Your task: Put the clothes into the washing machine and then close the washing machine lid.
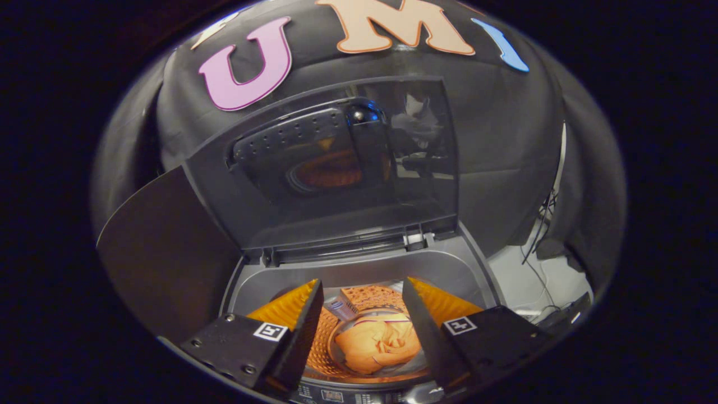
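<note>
I look down into a top-loading washing machine [359, 266] whose lid [331, 168] stands upright behind the drum. A crumpled pale garment [378, 342] lies at the bottom of the drum, seen between and below my fingers. My gripper [363, 292] hovers over the drum mouth, open, with nothing between its fingers. The lid's dark window reflects the drum and the booth.
A dark panel [168, 258] stands to the left of the machine. To the right, cables [541, 241] hang down over a pale floor patch. The machine's control strip [359, 395] lies just under the fingers.
</note>
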The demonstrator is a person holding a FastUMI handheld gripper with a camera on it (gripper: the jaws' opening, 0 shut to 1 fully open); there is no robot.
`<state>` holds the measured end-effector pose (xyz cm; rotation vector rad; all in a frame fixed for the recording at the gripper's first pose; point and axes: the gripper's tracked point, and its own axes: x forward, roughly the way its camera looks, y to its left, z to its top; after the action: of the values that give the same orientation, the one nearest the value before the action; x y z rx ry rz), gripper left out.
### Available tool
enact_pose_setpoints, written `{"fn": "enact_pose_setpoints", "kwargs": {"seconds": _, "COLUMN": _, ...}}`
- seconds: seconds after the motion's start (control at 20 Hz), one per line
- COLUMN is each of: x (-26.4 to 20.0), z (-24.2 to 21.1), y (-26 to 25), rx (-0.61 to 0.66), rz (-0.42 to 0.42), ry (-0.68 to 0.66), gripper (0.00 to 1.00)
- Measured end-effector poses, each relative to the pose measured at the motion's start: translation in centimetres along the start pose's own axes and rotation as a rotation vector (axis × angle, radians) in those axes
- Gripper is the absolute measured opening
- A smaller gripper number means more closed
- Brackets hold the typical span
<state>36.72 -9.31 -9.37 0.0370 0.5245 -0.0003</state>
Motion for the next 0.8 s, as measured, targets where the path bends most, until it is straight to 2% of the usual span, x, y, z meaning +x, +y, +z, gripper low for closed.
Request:
{"fn": "enact_pose_setpoints", "kwargs": {"seconds": 0.15, "x": -0.7, "z": 1.7, "y": 0.2, "rx": -0.015, "rz": -0.009, "ry": -0.038, "gripper": 0.97}}
{"fn": "enact_pose_setpoints", "kwargs": {"seconds": 0.45, "x": -3.2, "z": 5.8, "y": 0.1, "rx": -0.077, "rz": -0.063, "ry": -0.112, "gripper": 0.98}}
{"fn": "enact_pose_setpoints", "kwargs": {"seconds": 0.8, "x": -5.5, "z": 11.5, "y": 0.7, "rx": -0.101, "rz": -0.084, "ry": -0.243, "gripper": 0.98}}
